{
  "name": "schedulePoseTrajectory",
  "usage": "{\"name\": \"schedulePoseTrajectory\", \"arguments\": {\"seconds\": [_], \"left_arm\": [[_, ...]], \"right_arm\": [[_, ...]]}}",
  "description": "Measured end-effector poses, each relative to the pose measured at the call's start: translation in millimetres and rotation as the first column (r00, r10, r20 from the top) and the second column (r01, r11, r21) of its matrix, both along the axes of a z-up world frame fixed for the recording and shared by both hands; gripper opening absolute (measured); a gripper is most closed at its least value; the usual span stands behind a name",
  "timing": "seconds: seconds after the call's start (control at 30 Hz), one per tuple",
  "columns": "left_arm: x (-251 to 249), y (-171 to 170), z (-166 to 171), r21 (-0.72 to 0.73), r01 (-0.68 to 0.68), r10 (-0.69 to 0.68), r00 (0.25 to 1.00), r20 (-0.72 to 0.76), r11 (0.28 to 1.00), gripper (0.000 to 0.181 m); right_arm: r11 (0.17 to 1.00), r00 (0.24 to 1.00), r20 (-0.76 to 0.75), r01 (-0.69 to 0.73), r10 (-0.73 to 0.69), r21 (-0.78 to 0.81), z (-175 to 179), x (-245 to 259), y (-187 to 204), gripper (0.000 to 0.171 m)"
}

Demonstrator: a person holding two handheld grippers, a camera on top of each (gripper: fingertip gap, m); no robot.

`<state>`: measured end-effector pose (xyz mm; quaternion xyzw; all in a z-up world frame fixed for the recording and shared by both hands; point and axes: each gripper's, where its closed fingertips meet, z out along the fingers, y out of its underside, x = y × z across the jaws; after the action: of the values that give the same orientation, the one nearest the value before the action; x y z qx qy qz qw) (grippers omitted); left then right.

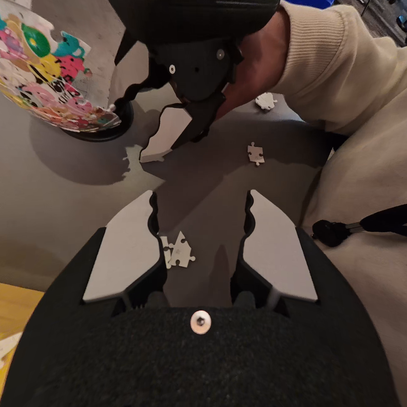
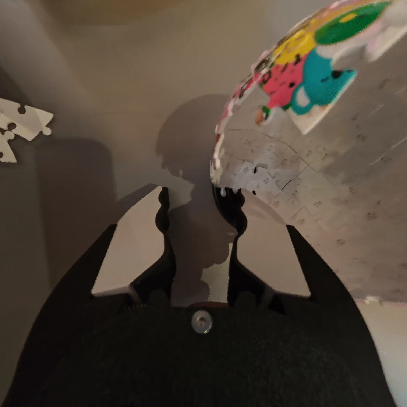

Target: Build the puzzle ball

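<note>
My left gripper [image 1: 201, 211] hangs above the grey table [image 1: 55, 220] with its two white-and-black fingers apart and nothing between them. Under it, at about 7 o'clock of the gap, lie two loose white puzzle pieces [image 1: 179, 253], face down and touching each other.

The half-built puzzle ball [image 1: 44, 72], a curved shell with bright printed animals in pink, yellow, green and teal, stands at 10 o'clock in the left wrist view, on a round black stand [image 1: 123, 123]. Its open side shows the plain grey backs of the pieces.

My right gripper [image 2: 203, 198] is also spread, holding nothing. In its own view the ball [image 2: 308, 110] fills the 2 o'clock side, and the right finger tip is just beside the lower edge of the shell; I cannot tell if it touches. The view is blurred.

In the left wrist view, a single white puzzle piece [image 1: 255, 153] lies at 1 o'clock, and another white piece [image 1: 265, 100] lies farther, near my cream sleeve [image 1: 330, 66]. A yellow surface [image 1: 15, 308] shows at 8 o'clock.
</note>
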<state>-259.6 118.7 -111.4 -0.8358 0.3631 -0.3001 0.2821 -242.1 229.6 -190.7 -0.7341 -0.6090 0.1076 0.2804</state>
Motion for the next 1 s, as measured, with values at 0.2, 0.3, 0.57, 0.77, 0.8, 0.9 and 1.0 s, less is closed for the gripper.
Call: {"name": "schedulePoseTrajectory", "arguments": {"seconds": [0.2,0.3,0.57,0.77,0.8,0.9,1.0], "left_arm": [[0.9,6.3,6.7,0.002,-0.012,0.012,0.999,0.042,1.000,0.075],[1.1,6.1,8.2,0.007,-0.015,0.015,0.999,0.039,1.000,0.075],[-3.5,2.1,7.0,-0.024,-0.024,0.025,0.999,0.028,0.999,0.077],[0.8,3.2,7.2,-0.041,0.001,0.001,0.999,0.036,0.999,0.076],[2.0,3.3,7.8,-0.042,0.006,-0.004,0.999,0.039,0.999,0.076],[4.8,4.1,9.3,-0.042,0.017,-0.015,0.999,0.044,0.999,0.076],[5.1,4.7,10.2,-0.042,0.022,-0.021,0.999,0.046,0.999,0.076]], "right_arm": [[0.998,0.999,-0.018,0.028,-0.027,0.047,0.5,0.1,5.0,0.046],[0.988,0.999,0.004,0.043,-0.044,0.146,1.1,2.7,14.2,0.030],[0.988,0.999,-0.019,0.048,-0.046,0.148,5.8,5.9,14.5,0.069],[0.997,0.997,-0.023,0.072,-0.072,0.011,0.0,-1.8,11.3,0.062],[0.997,0.996,-0.024,0.080,-0.080,-0.021,-1.2,-2.3,9.3,0.060],[0.994,0.994,-0.006,0.108,-0.108,-0.024,-1.3,-1.1,9.5,0.060],[0.992,0.993,0.009,0.122,-0.122,-0.027,-1.5,-0.8,8.6,0.058]]}}
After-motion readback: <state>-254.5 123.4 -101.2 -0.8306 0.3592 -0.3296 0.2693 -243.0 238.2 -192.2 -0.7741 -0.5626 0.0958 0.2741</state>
